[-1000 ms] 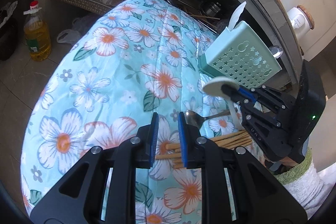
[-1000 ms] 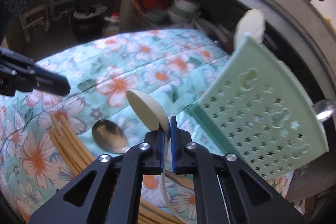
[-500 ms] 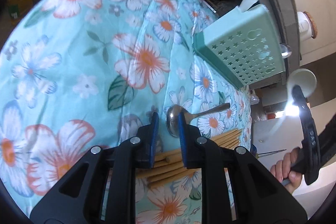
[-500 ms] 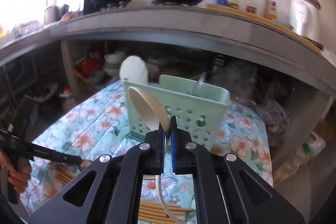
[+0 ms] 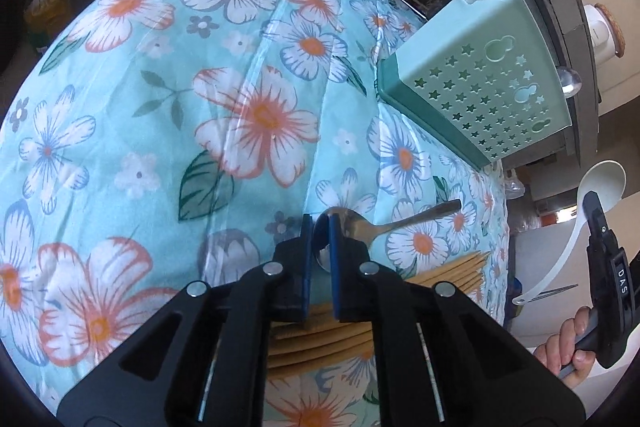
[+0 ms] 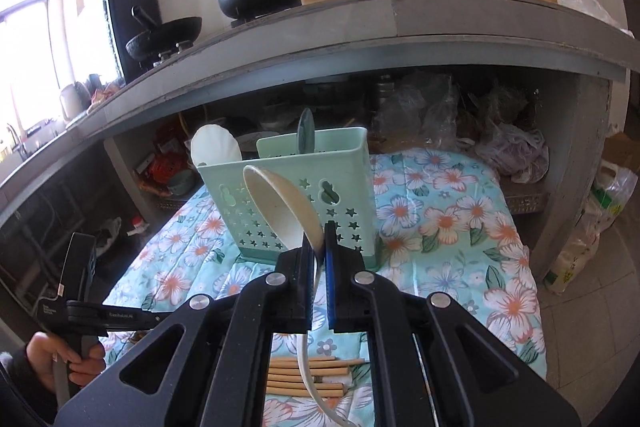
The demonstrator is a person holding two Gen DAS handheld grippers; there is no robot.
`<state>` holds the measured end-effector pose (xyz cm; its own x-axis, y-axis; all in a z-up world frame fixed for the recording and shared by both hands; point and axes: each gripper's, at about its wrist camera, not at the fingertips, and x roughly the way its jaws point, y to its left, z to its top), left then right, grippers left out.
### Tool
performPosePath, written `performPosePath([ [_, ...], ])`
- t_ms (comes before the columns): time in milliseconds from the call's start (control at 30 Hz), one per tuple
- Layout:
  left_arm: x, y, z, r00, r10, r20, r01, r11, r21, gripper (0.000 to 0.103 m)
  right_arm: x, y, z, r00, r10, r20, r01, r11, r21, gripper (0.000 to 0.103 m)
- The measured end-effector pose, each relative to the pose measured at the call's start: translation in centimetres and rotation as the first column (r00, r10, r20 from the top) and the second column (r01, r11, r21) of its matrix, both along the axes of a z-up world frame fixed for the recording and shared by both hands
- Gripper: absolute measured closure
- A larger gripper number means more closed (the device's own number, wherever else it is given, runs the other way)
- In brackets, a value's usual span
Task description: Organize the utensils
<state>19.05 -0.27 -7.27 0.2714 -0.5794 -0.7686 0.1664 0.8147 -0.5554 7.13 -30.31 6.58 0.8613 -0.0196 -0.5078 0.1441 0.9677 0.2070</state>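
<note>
On the left we have the left gripper (image 5: 318, 227) low over the floral cloth (image 5: 168, 99), its jaws narrowly apart astride the bowl of the metal spoon (image 5: 384, 225) near the cloth's near edge; whether the pads touch the bowl we cannot tell; the spoon lies flat, its long axis running rightward, handle toward the right edge, just beyond the bundle of chopsticks (image 5: 448, 273); further right, by the far right edge of the cloth, stands the green caddy (image 6: 296, 195), already holding a white spoon and a grey utensil; rightmost, the right gripper (image 6: 319, 241) is clamped on the neck of the white ladle-spoon (image 6: 280, 203), bowl up and tilted toward the caddy, handle trailing down toward us; to finish well, we judge, we should raise it above the rim, turn the handle downward, lower it into a free compartment, and only then let go.
</note>
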Motion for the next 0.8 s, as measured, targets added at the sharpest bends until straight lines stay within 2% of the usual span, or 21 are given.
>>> performPosePath([
  [100,-0.7,-0.3,1.5,0.997,0.0,0.083,-0.003,0.999,0.035,0.098,-0.6,-0.8,-0.1,1.0,-0.016,0.005,0.016,1.0,0.017,0.098],
  [200,-1.9,-0.9,4.4,0.978,-0.021,0.205,0.005,0.997,0.08,0.1,-1.0,-1.7,0.0,0.999,-0.035,0.009,0.035,0.999,0.034,0.098],
  [333,-4.0,-1.9,8.8,0.915,-0.077,0.397,0.003,0.983,0.184,0.102,-1.8,-2.4,0.2,0.998,-0.059,0.022,0.058,0.997,0.044,0.098],
  [433,-5.5,-2.5,11.3,0.86,-0.118,0.496,-0.011,0.968,0.25,0.102,-2.0,-2.8,0.5,0.997,-0.067,0.032,0.066,0.996,0.057,0.098],
  [533,-6.2,-2.7,12.2,0.841,-0.143,0.523,-0.004,0.963,0.269,0.102,-1.7,-3.5,1.6,0.995,-0.074,0.062,0.069,0.994,0.079,0.098],
  [700,-6.7,-2.6,12.1,0.853,-0.15,0.5,0.012,0.964,0.267,0.102,0.3,-6.0,5.2,0.978,-0.072,0.194,0.043,0.988,0.149,0.098],
  [800,-6.9,-2.4,11.9,0.861,-0.135,0.49,0.005,0.966,0.257,0.102,2.3,-7.3,7.8,0.951,-0.043,0.308,-0.016,0.982,0.187,0.098],
])
